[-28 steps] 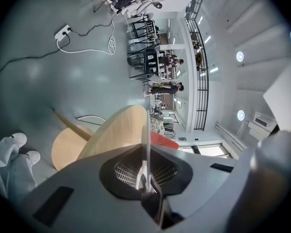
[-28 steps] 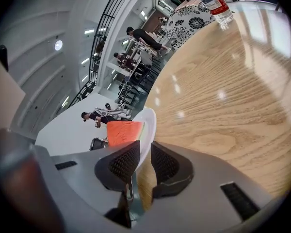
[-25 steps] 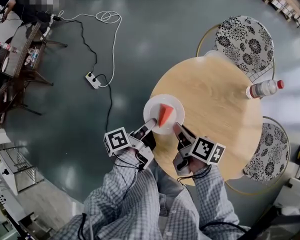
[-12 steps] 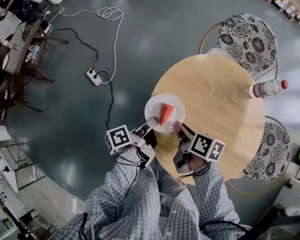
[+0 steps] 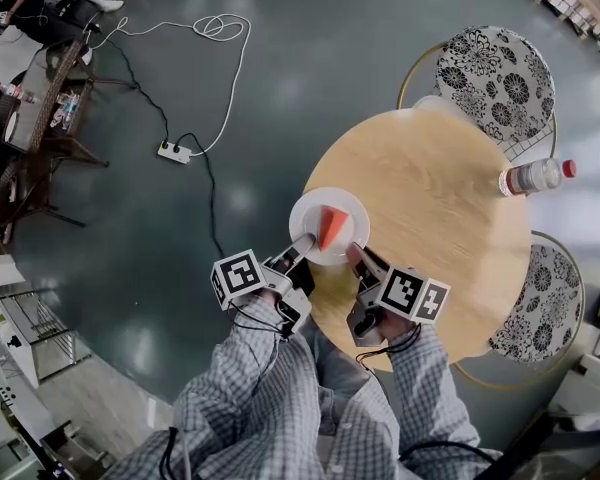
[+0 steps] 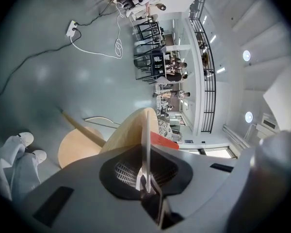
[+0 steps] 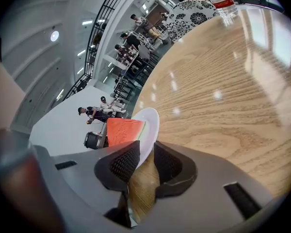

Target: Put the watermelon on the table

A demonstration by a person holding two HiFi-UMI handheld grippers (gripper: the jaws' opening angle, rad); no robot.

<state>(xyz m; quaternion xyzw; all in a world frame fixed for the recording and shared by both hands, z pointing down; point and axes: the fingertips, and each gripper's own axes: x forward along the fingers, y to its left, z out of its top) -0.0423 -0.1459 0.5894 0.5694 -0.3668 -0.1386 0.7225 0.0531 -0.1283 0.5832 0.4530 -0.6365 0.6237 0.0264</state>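
A red wedge of watermelon (image 5: pixel 327 226) stands on a white plate (image 5: pixel 305 213) at the near left edge of the round wooden table (image 5: pixel 430 198); the plate juts a little past that edge. My left gripper (image 5: pixel 306 240) is shut on the plate's near-left rim. In the left gripper view the plate (image 6: pixel 145 130) runs edge-on into the left gripper (image 6: pixel 145 176), with the watermelon (image 6: pixel 165 141) behind. My right gripper (image 5: pixel 356 254) straddles the near-right rim. In the right gripper view the plate (image 7: pixel 149 123) lies against one pad of the right gripper (image 7: pixel 145 164), and wood shows before the other pad.
A plastic bottle (image 5: pixel 530 177) lies at the table's far right edge. Two floral-cushioned chairs (image 5: pixel 492 73) (image 5: pixel 535 303) stand at the table's back and right. On the floor to the left lie a power strip (image 5: pixel 174 151) and cables. The person's legs are under the near rim.
Both grippers and the plate have kept still. The power strip and its cable on the floor have slid a little to the left.
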